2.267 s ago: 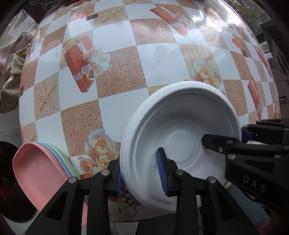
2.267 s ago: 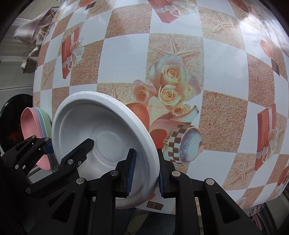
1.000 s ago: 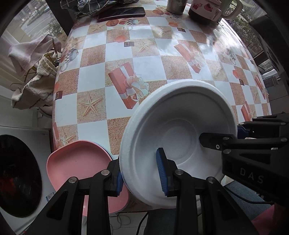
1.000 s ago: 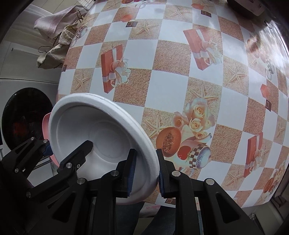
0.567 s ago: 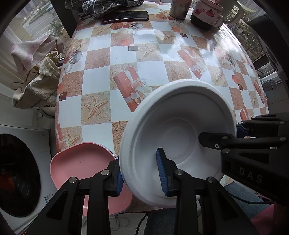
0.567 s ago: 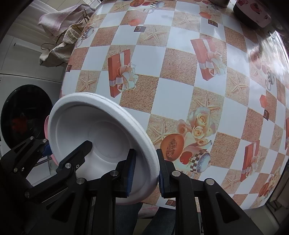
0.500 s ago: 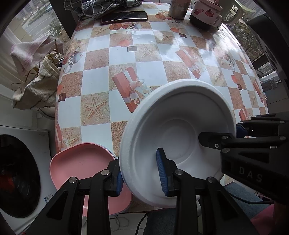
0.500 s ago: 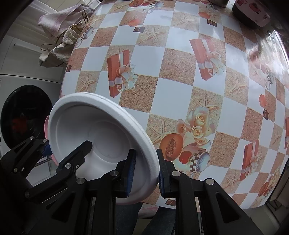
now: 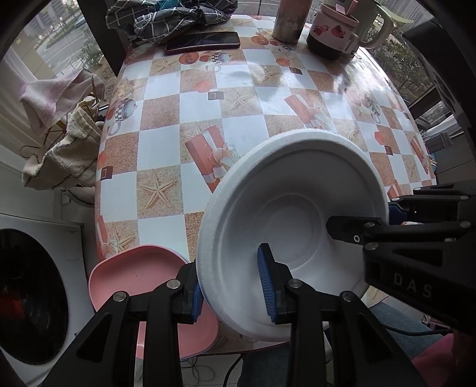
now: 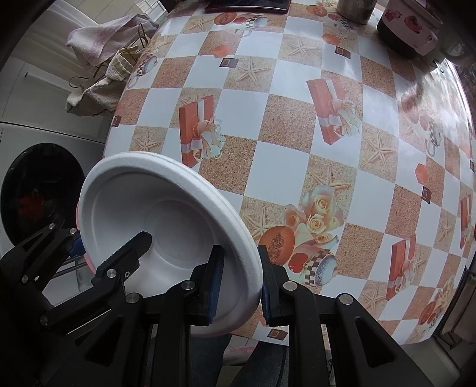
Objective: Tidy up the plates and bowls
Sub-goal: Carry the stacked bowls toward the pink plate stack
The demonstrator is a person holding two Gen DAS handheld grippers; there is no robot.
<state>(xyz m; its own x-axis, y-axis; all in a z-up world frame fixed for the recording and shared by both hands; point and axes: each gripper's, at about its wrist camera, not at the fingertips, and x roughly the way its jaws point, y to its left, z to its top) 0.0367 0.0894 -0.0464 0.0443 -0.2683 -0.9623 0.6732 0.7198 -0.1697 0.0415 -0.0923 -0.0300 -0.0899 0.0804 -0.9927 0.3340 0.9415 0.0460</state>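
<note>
Tongs are seen on both sides of one white foam bowl [image 9: 293,229]: the left tongs [image 9: 230,285] are closed on its near-left rim, one blue pad inside the bowl and one outside, and the right tongs [image 10: 239,282] are clamped on the opposite rim in the same way. In the left wrist view the right tongs are seen entering from the right edge, with one finger reaching into the bowl. The bowl is held tilted above the near edge of the tabletop [image 9: 178,143], clear of its surface. Just beside it, at the near-left corner of the tabletop, a stack of plates [image 9: 139,277] is found, topped by a pink one, with a bluish rim showing beneath. The tabletop is covered by a checked oilcloth printed with starfish, gift boxes and roses. At the far end a dark phone [image 9: 202,40], a metal tumbler [image 9: 290,20], a pink lidded mug [image 9: 331,32] and a crumpled checked cloth [image 9: 169,20] are set. Towels [image 9: 64,131] are hung on a rack to the left, above a front-loading washing machine [image 9: 29,285]
</note>
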